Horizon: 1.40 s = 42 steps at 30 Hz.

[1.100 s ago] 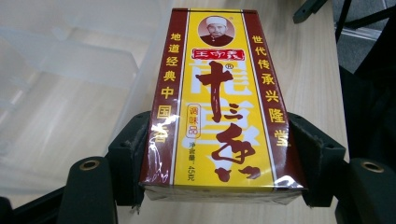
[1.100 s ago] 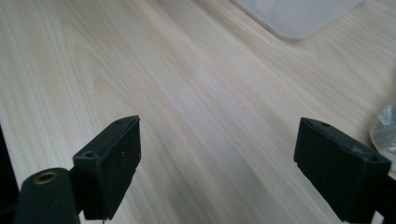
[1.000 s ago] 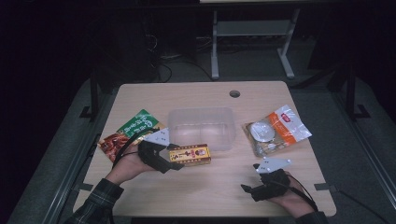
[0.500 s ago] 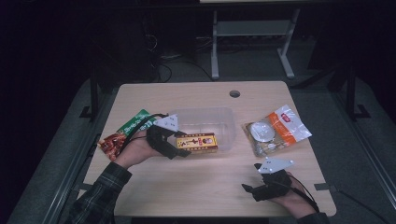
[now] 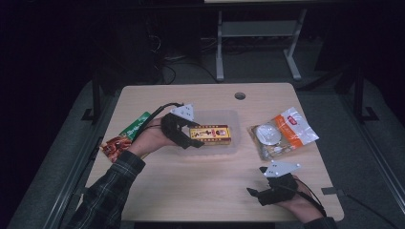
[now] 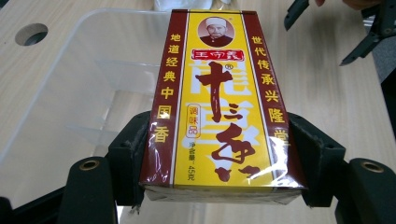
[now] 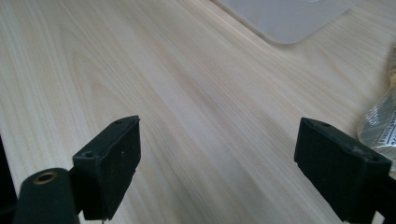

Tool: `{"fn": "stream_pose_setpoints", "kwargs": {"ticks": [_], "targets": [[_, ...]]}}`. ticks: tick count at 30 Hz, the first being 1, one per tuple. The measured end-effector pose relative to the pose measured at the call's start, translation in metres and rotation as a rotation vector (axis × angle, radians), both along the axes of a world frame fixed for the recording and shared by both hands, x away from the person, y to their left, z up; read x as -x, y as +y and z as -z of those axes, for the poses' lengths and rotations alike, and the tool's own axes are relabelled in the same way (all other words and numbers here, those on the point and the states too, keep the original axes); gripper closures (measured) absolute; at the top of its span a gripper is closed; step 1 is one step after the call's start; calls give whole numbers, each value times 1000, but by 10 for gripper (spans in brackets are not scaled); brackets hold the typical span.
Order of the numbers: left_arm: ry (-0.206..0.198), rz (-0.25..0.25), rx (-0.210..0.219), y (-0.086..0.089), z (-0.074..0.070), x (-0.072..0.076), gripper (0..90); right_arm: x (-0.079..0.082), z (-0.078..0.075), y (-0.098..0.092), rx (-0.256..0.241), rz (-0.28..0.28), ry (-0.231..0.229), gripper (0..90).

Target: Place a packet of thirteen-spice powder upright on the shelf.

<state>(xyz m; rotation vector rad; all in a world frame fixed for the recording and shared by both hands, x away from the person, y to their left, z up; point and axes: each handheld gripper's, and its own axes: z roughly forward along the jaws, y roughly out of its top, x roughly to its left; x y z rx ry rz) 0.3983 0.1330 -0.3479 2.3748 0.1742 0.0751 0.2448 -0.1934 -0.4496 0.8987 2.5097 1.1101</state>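
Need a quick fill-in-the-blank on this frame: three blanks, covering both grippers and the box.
1. The left gripper grips a yellow and red ____ over the clear plastic tub.
2. The fingers of the right gripper stand ____, with nothing between them.
3. The green packet lies on the table to the ____ of the tub in the high view.

Missing words: box; open; left

The left gripper covers one end of the yellow box; its small print is unreadable.

Light wood tabletop has a clear plastic tub, green snack bag, red packet and an orange-white bag on it.
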Motion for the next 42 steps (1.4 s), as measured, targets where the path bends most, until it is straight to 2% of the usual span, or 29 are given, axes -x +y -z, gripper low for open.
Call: {"fn": "stream_pose_setpoints", "kwargs": {"ticks": [6,11,13,14,18,19,22,26,30,34,42], "targets": [[3,-3,-17,-4,1,-15,316,0,0,0,0,-9,-5,144],[12,-2,-55,-9,7,-33,316,-1,0,0,-2,-8,-7,144],[8,-7,-46,-10,10,-39,315,-1,0,-1,-1,-6,0,144],[20,-7,-45,-11,11,-42,315,-2,0,-1,0,-14,-10,144],[14,-7,-70,-14,14,-48,315,-2,0,-1,4,-14,-9,144],[23,-4,-58,-18,15,-51,315,-2,1,-1,0,-13,-8,144],[21,-4,-60,-21,14,-53,315,-2,0,-1,3,-12,-9,144],[26,8,-92,-31,15,-59,314,-2,0,-2,0,-24,-14,144],[32,10,-84,-37,14,-62,314,-3,0,-2,-1,-27,-14,144],[31,15,-111,-42,15,-65,313,-3,0,-2,-7,-29,-14,144],[34,9,-122,-48,16,-67,312,-3,-1,-2,-10,-31,-16,143]]}}
